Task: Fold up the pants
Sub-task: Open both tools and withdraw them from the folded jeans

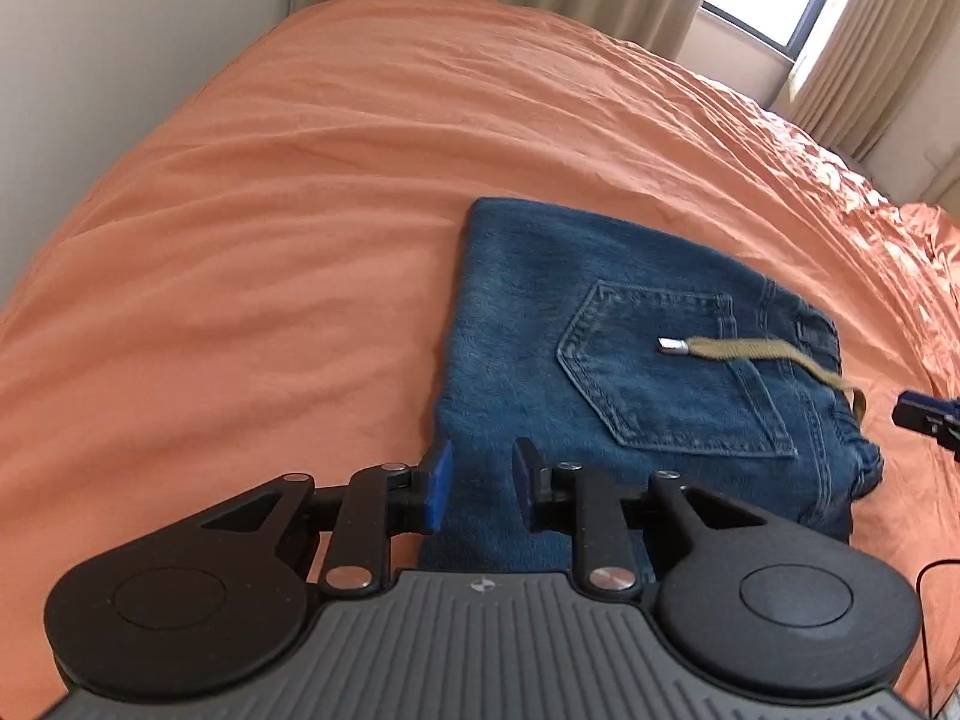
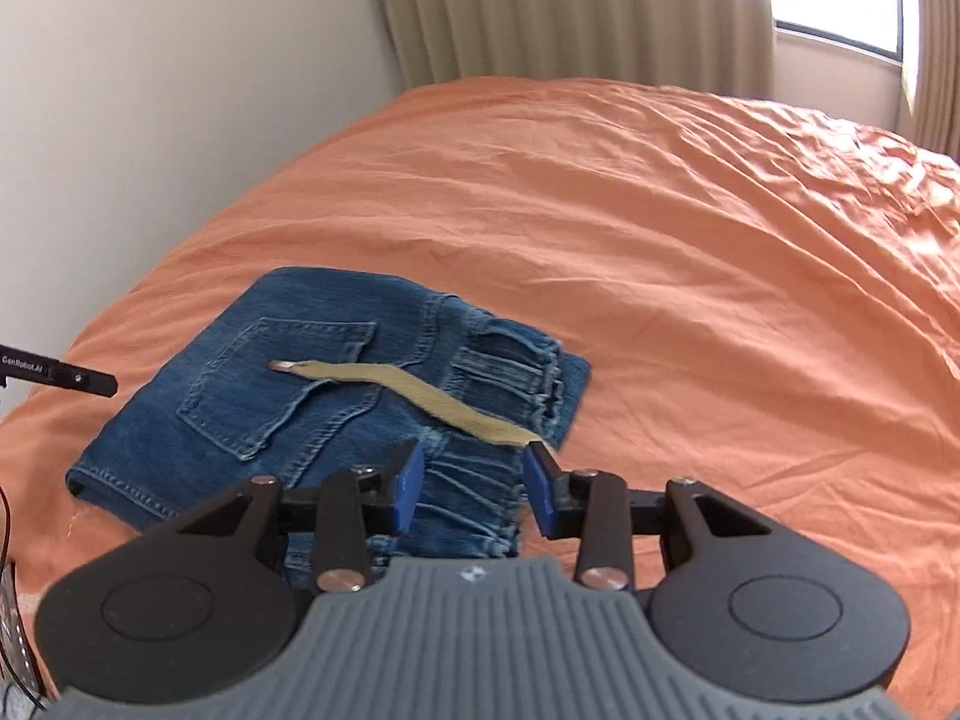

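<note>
Folded jeans (image 1: pixel 630 372) lie on orange bed (image 1: pixel 270 240), drawstring (image 2: pixel 408 387) across pocket. Left tool (image 1: pixel 478 492) narrowly parted, empty, at jeans' 6 o'clock edge. Right tool (image 2: pixel 474 489) wider, empty.

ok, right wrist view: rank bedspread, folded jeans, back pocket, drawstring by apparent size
1. Orange bedspread, fills most of the frame.
2. Folded jeans.
3. Back pocket.
4. Tan drawstring, thin strip, smallest in area though it runs longer than the pocket.
</note>
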Tool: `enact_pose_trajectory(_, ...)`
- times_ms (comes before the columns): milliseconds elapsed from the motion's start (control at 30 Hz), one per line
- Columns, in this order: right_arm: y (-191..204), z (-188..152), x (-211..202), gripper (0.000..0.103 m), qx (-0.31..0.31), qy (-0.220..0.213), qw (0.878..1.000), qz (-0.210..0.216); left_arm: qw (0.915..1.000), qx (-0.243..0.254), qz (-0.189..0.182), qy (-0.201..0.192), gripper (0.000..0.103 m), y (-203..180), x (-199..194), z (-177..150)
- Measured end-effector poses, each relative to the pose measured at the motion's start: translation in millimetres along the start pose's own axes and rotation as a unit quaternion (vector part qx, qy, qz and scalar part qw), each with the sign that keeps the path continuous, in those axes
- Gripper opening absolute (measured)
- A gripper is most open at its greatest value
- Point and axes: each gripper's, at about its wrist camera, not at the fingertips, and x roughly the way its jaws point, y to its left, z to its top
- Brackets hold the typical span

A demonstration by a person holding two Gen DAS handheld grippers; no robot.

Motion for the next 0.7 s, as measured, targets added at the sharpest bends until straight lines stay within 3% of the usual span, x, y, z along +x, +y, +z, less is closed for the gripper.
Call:
enact_pose_trajectory(100, 17, -12, 22, 0.033, -0.027, 0.026, 0.999, -0.021, 0.9997, 0.008, 0.012, 0.02, 0.028, -3, 9, -20)
enact_pose_trajectory(233, 8, -31, 53, 0.034, 0.013, 0.067, 0.997, -0.026, 0.999, -0.021, 0.016, 0.035, 0.033, 10, 20, -41)
enact_pose_trajectory(400, 7, -21, 56, 0.034, 0.019, 0.086, 0.996, -0.032, 0.9979, -0.018, 0.03, 0.054, 0.035, 9, 15, -37)
enact_pose_trajectory(567, 10, 0, 31, 0.037, 0.024, 0.071, 0.997, -0.022, 0.9988, -0.009, 0.045, 0.019, 0.032, -6, -24, -23)
enact_pose_trajectory(633, 13, 9, 9, 0.054, 0.024, 0.05, 0.998, -0.019, 0.9982, 0.01, 0.058, -0.007, 0.032, -19, -49, -15)
enact_pose_trajectory(700, 20, 18, -15, 0.06, 0.013, 0.026, 0.999, -0.017, 0.9963, 0.034, 0.072, -0.031, 0.032, -35, -76, -6)
